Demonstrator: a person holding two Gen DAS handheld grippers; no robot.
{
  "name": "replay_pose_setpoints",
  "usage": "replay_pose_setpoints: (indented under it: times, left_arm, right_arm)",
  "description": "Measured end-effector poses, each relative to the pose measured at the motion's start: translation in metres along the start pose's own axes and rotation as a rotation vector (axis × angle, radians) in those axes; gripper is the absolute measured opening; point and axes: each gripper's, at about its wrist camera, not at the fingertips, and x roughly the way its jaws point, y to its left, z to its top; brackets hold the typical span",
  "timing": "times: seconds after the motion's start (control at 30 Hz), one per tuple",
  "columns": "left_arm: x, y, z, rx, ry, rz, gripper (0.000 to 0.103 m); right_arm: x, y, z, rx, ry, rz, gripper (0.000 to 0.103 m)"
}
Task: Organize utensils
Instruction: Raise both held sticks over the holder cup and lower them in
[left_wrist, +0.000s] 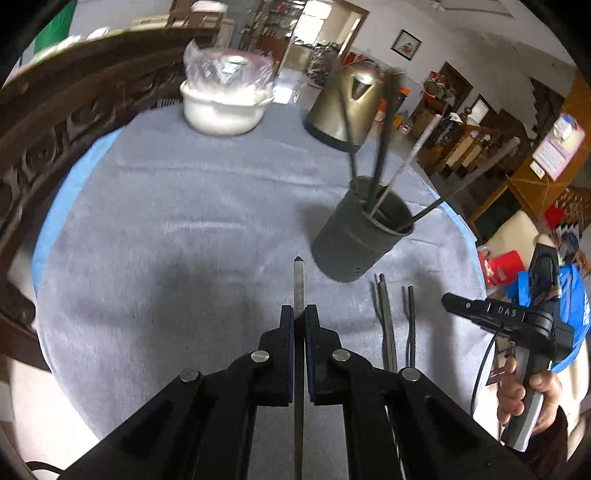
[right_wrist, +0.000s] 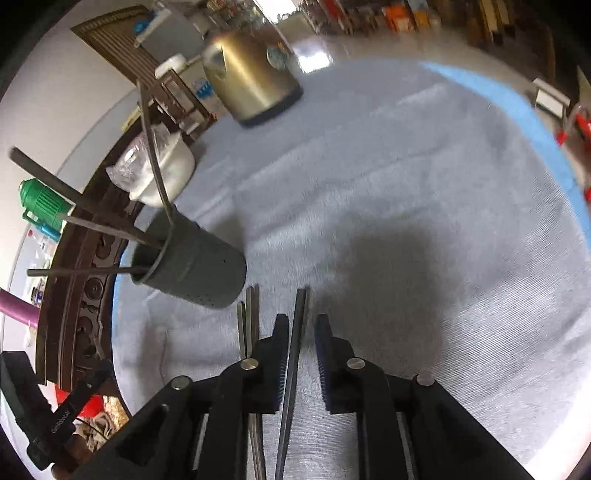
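Now your table (left_wrist: 166, 206) carries a dark utensil holder (left_wrist: 354, 236) near its right edge. Your left claw (left_wrist: 299, 314) is clamped tight on one chopstick (left_wrist: 298, 280); your right claw (right_wrist: 301, 325) stands slightly parted around another chopstick (right_wrist: 295, 350), pads apparently clear.

Daylit room, soft shadows on cloth, motion blur, fisheye edge warping

Left gripper (left_wrist: 299, 314) clamps chopstick (left_wrist: 298, 280); holder (left_wrist: 354, 240) beyond, right.
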Motion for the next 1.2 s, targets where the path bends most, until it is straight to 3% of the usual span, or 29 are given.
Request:
replay_pose_setpoints:
  times: [0.03,0.1,0.13,0.2,0.23,0.27,0.3,0.43,0.53,0.57,0.67,0.93,1.2]
  left_arm:
    - [0.0,0.003,0.0,-0.008,0.003,-0.001,0.005]
    - [-0.002,0.007,-0.001,-0.019,0.004,-0.008,0.005]
    - [-0.004,0.007,-0.001,-0.018,0.002,-0.013,0.005]
    - [-0.01,0.003,-0.001,-0.009,-0.008,-0.016,0.005]
    - [-0.012,0.001,0.0,-0.005,-0.013,-0.017,0.005]
    - [-0.015,-0.001,0.001,-0.002,-0.023,-0.021,0.005]
    - [-0.018,-0.003,0.002,-0.001,-0.032,-0.024,0.005]
    - [-0.033,-0.007,0.007,-0.003,-0.091,-0.047,0.005]
    - [-0.045,-0.012,0.008,0.006,-0.144,-0.039,0.005]
    - [-0.048,-0.014,0.009,0.013,-0.161,-0.029,0.005]
    - [-0.056,-0.021,0.009,0.029,-0.196,-0.012,0.005]
    - [-0.074,-0.035,0.011,0.059,-0.261,0.0,0.005]
    - [-0.095,-0.047,0.022,0.059,-0.339,-0.005,0.005]
  right_arm:
    - [0.005,0.002,-0.002,-0.003,0.021,0.007,0.028]
    - [0.011,0.005,-0.003,0.0,0.028,0.003,0.05]
    - [0.013,0.007,-0.003,-0.001,0.02,0.005,0.057]
    - [0.015,0.012,-0.001,-0.025,-0.028,-0.006,0.058]
    - [0.018,0.014,0.001,-0.047,-0.038,-0.032,0.056]
    - [0.023,0.016,0.004,-0.06,-0.031,-0.057,0.047]
    - [0.027,0.017,0.007,-0.06,-0.022,-0.072,0.032]
    - [0.05,0.015,0.015,-0.063,0.037,-0.118,0.032]
    - [0.056,0.017,0.013,-0.075,0.044,-0.104,0.019]
    - [0.056,0.017,0.013,-0.078,0.048,-0.105,0.01]
    - [0.049,0.016,0.011,-0.071,0.019,-0.099,0.009]
    - [-0.019,0.025,0.006,-0.115,-0.18,-0.018,0.008]
    - [-0.1,0.052,-0.002,-0.164,-0.481,0.119,0.008]
